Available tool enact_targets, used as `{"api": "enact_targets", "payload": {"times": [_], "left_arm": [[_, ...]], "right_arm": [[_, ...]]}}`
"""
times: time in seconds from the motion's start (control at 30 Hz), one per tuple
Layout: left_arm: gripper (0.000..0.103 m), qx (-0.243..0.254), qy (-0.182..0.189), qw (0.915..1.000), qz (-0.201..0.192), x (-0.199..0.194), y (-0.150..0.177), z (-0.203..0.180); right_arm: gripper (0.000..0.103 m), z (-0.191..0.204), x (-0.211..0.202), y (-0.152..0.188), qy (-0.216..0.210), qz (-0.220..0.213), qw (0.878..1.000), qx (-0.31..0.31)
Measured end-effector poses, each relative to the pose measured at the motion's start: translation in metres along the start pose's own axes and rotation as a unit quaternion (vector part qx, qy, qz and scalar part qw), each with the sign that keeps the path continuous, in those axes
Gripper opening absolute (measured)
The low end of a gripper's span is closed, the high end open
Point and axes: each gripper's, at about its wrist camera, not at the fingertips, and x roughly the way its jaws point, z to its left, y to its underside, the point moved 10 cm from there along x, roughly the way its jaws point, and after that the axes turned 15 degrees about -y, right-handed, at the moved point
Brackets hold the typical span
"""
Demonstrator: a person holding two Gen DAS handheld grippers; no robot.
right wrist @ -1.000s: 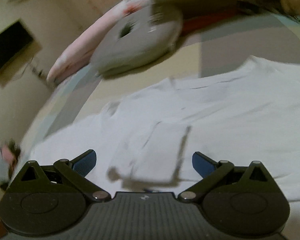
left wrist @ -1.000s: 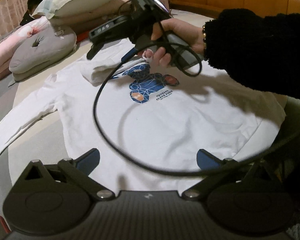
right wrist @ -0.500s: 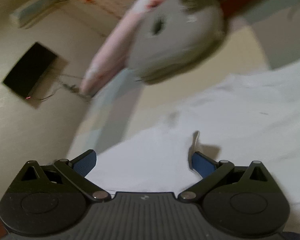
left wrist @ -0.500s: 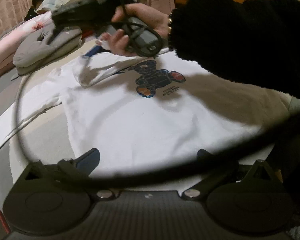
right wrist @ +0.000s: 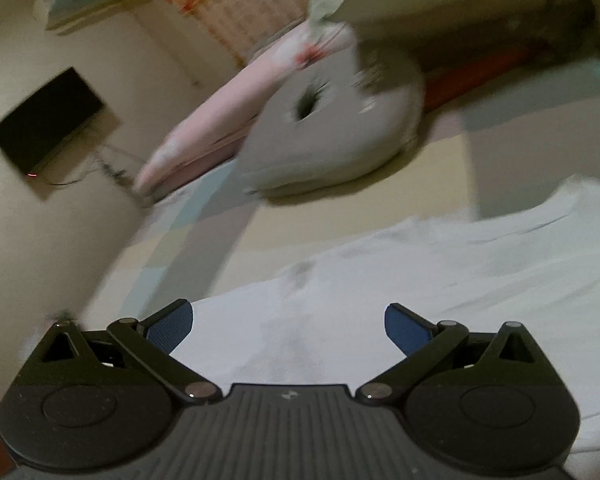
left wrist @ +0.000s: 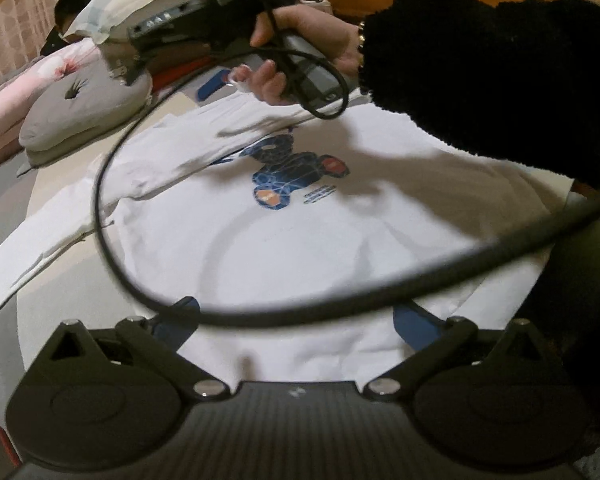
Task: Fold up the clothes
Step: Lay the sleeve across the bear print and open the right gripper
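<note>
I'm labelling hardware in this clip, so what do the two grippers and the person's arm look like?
Both the left gripper and the right gripper have black linkage fingers with blue ribbed pads, round pivot discs and a ribbed dark grey body. A thick black cable trails from the right one's black handle. The arm wears a fuzzy black sleeve with a beaded bracelet at the wrist.

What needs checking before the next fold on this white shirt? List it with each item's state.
1. Left gripper open, nothing held: ok.
2. Right gripper open, nothing held: ok.
3. One sleeve folded onto the shirt: ok.
4. Other sleeve folded in: not ok, it lies stretched out.
5. Cable off the shirt: not ok, it loops over the cloth.
6. Hem lying flat: cannot tell, the left gripper hides it.
</note>
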Motion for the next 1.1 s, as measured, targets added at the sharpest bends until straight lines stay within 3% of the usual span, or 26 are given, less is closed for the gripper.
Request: {"api": "enact_targets", "payload": {"times": [0.23,0.33,0.43,0.57,0.6,0.73,0.83,0.9,1.03,1.1], "left_arm": [[0.102,0.021,0.014,0.9997,0.000,0.002,-0.006,-0.018],[0.102,0.028,0.019,0.9994,0.000,0.006,-0.008,-0.022],[0.102,0.035,0.008,0.9994,0.003,0.017,-0.013,-0.016],[0.102,0.029,-0.024,0.9993,0.005,0.041,-0.033,0.004],[0.102,0.024,-0.031,0.9992,0.005,0.048,-0.040,0.010],[0.102,0.002,-0.053,0.9986,-0.002,0.076,-0.067,0.029],[0.102,-0.016,-0.060,0.9981,-0.004,0.096,-0.083,0.037],[0.102,-0.025,-0.062,0.9977,-0.004,0.109,-0.091,0.040],[0.102,-0.041,-0.082,0.9958,-0.007,0.128,-0.103,0.047],[0.102,-0.055,-0.080,0.9953,-0.004,0.131,-0.104,0.048]], "right_arm": [[0.103,-0.064,-0.087,-0.013,0.141,-0.043,0.988,-0.046],[0.103,-0.097,-0.135,-0.013,0.164,-0.058,0.984,-0.027],[0.103,-0.117,-0.173,-0.003,0.125,-0.068,0.990,0.015],[0.103,-0.127,-0.184,0.010,0.057,-0.067,0.995,0.051],[0.103,-0.130,-0.181,0.013,0.055,-0.063,0.995,0.051],[0.103,-0.153,-0.168,0.039,0.111,-0.031,0.992,0.044],[0.103,-0.156,-0.187,0.055,0.113,-0.052,0.992,0.019],[0.103,-0.160,-0.198,0.054,0.139,-0.054,0.988,0.028],[0.103,-0.135,-0.203,0.024,0.113,-0.090,0.989,-0.016],[0.103,-0.121,-0.190,0.009,0.087,-0.088,0.991,-0.042]]}}
